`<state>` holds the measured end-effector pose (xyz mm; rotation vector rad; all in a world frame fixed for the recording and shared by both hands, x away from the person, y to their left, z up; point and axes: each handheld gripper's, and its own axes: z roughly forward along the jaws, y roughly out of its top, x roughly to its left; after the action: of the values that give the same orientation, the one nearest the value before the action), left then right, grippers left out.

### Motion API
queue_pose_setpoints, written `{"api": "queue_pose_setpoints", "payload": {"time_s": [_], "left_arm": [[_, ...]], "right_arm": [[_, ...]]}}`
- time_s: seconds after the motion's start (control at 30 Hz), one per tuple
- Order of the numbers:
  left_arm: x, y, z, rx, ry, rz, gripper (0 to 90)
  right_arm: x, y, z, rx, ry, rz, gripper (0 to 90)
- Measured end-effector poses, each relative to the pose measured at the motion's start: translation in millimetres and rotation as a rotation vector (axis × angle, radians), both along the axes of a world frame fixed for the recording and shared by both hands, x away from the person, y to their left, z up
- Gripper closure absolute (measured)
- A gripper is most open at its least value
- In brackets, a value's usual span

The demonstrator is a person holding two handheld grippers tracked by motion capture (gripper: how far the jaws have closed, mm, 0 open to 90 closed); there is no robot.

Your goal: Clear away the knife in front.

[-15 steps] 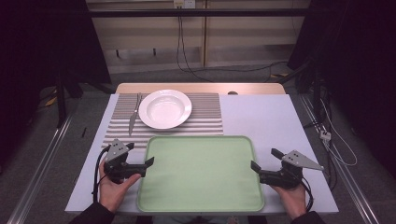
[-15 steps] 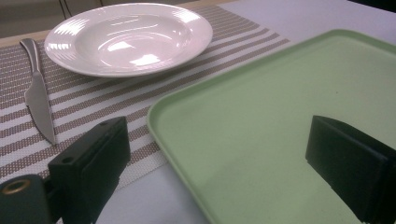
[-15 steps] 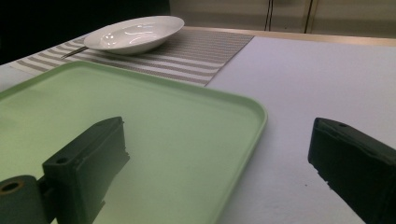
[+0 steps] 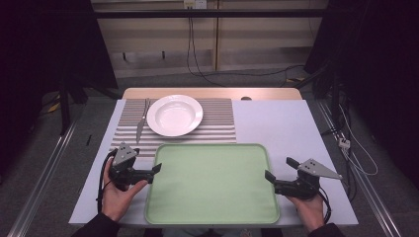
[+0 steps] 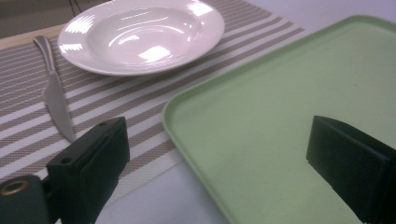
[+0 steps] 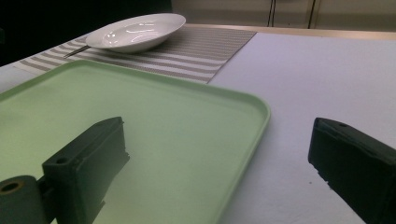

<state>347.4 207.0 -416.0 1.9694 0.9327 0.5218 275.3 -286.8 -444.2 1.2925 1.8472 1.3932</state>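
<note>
A light green tray lies on the near half of the table, with nothing on it. My left gripper sits at its left edge, held by a hand. In the left gripper view this gripper is open, one jaw over the striped placemat and the other over the tray. My right gripper sits at the tray's right edge. In the right gripper view it is open too, astride the tray's rim. Neither gripper's pads touch the tray.
A white deep plate rests on the striped placemat behind the tray, with a metal knife to its left. The pale tabletop is bare at the right. Cables hang off the table's right side.
</note>
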Motion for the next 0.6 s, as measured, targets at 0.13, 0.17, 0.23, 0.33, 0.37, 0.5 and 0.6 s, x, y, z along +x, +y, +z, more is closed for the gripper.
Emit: {"api": "queue_pose_setpoints", "payload": {"time_s": [0.13,0.17,0.23,0.33,0.37,0.5,0.6], "left_arm": [[6.6,1.6,6.4,0.002,0.015,0.002,6.4],[9.3,2.4,7.8,0.006,0.011,0.002,6.4],[16.1,5.0,10.6,0.013,0.015,0.011,6.3],[35.0,13.9,13.8,-0.003,0.06,0.046,6.1],[35.0,13.9,13.8,-0.003,0.06,0.046,6.2],[50.6,21.9,13.9,-0.011,0.049,0.091,5.9],[63.0,27.0,14.8,-0.01,0.053,0.104,8.2]], "right_arm": [[0.4,0.2,-0.3,-0.001,0.002,0.001,4.2],[0.4,0.3,-0.4,-0.002,0.003,0.001,4.2],[0.3,0.3,-0.5,-0.005,0.005,0.001,4.2],[0.3,0.6,-0.5,-0.007,0.005,0.002,4.2],[0.3,0.7,-0.4,-0.007,0.004,0.004,4.2],[0.1,2.5,-0.4,-0.022,0.004,0.005,4.2],[0.3,4.0,-0.9,-0.023,0.01,0.008,3.8]]}}
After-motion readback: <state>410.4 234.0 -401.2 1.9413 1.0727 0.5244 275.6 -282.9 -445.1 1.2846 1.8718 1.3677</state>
